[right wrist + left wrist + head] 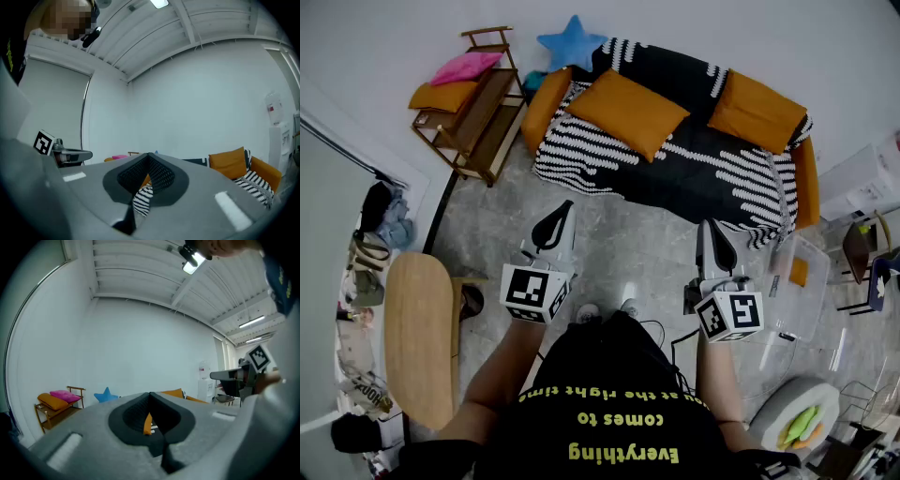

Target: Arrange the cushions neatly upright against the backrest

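Grey floor [628, 253], striped sofa [694, 169] far with orange cushions [628, 112], left gripper [562, 212] and right gripper [710, 231] near, both pressed together, empty, shirt [619, 375] reads "Everything comes to".

A staged living room inside a bare white hall: a sofa [712, 178], wooden shelf [483, 117], water dispenser [203, 383], ceiling beams [140, 258] overhead.

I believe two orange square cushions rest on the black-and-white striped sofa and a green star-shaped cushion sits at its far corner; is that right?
Not quite: the star-shaped cushion is blue, not green, as the head view shows. The left orange square cushion and the right orange square cushion do rest on the black-and-white striped sofa.
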